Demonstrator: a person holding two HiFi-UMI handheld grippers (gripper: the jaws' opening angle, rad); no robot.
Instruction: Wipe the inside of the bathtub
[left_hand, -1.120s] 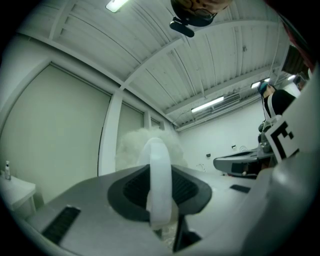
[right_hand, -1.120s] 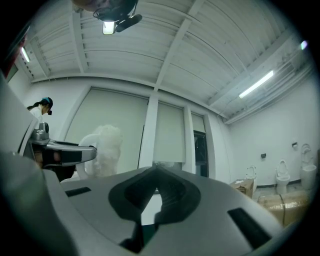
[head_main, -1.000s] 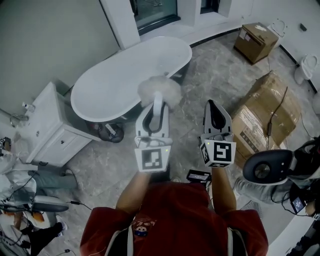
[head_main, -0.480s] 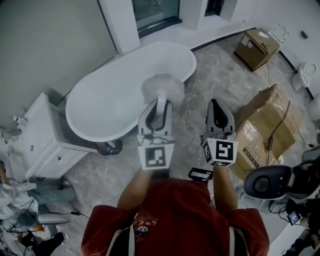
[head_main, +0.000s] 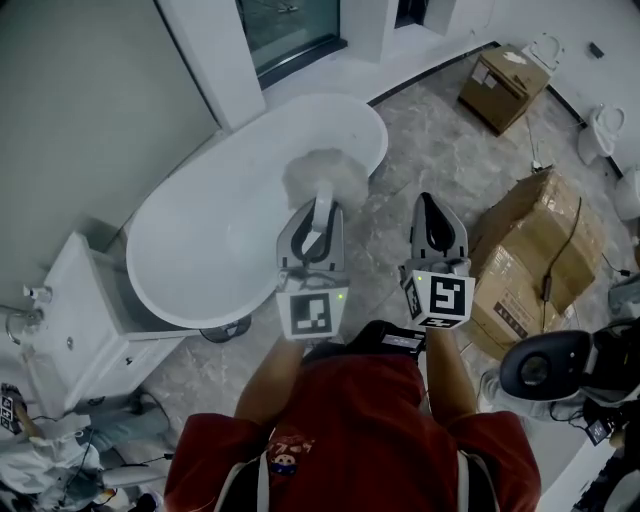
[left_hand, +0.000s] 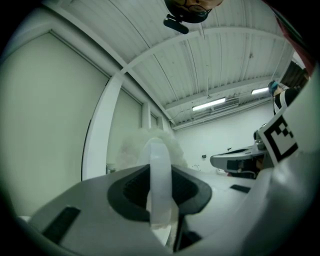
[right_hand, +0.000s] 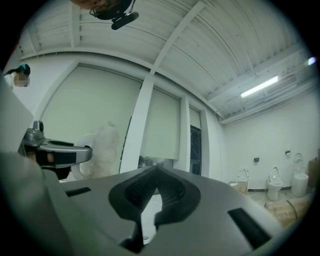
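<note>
A white oval bathtub (head_main: 215, 245) stands on the marble floor at upper left in the head view. My left gripper (head_main: 318, 205) is shut on the white handle (left_hand: 161, 182) of a fluffy pale duster (head_main: 325, 175), held over the tub's near right rim. The duster's fluffy head (left_hand: 145, 145) rises just past the jaws in the left gripper view. My right gripper (head_main: 432, 215) is shut with nothing in it, held in the air to the right of the tub over the floor. From the right gripper view the duster (right_hand: 100, 150) shows at left.
A white cabinet (head_main: 75, 320) stands left of the tub. Cardboard boxes (head_main: 535, 250) lie on the floor at right, another box (head_main: 500, 78) farther back. Toilets (head_main: 605, 130) stand at the far right. A black device (head_main: 545, 365) sits at lower right.
The view has shifted closer to the tub, which now lies lower and nearer. Both grippers hold the same pose, the duster still held over the tub's rim.
</note>
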